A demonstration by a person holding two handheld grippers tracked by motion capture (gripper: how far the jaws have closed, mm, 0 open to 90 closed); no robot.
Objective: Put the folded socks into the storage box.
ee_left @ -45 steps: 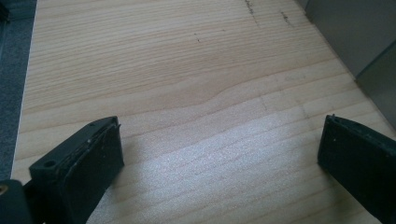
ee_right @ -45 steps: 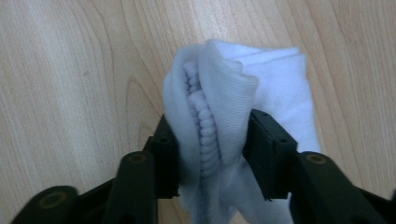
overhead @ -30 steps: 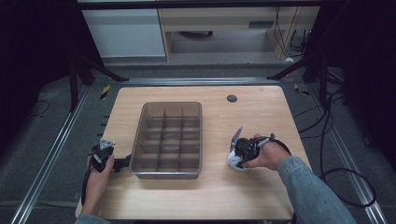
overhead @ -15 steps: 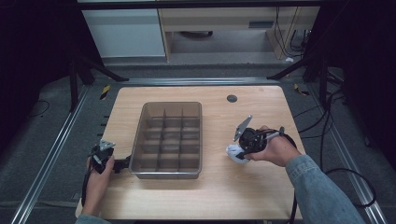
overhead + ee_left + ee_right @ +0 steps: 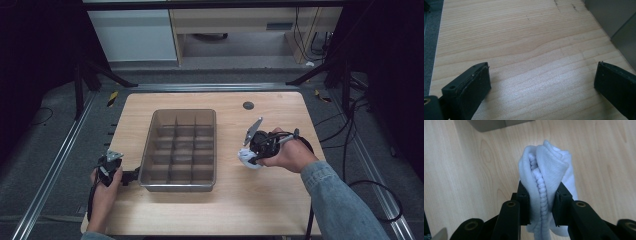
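A rolled white sock (image 5: 544, 182) sits squeezed between the two black jaws of the right gripper (image 5: 541, 203), its ribbed cuff edge running down the middle of the bundle and its folded top sticking out past the jaw tips. The pads press in on both sides of the fabric, so this gripper is clenched on the sock. In the high view the same white sock (image 5: 248, 158) hangs at the lower left end of the right gripper (image 5: 253, 152), which the person's right hand (image 5: 286, 155) holds above the wooden table (image 5: 260, 200), to the right of the tray. A grey three-cornered plate stands up from the top of that gripper, and a denim sleeve (image 5: 340, 205) runs back from the hand toward the bottom right corner.

Just left of the sock, well apart from it, stands a grey divided tray (image 5: 180, 150) with rows of small square compartments; a corner of it shows at the top of the right gripper view, beyond the sock.

On the far side of the tray, the left gripper (image 5: 131, 176) rests low at the tray's near left corner, held in the left hand (image 5: 104, 186). Its jaws stand wide apart over bare wood, released with nothing between them, and the tray's grey wall (image 5: 614, 17) lies just beyond its right jaw.
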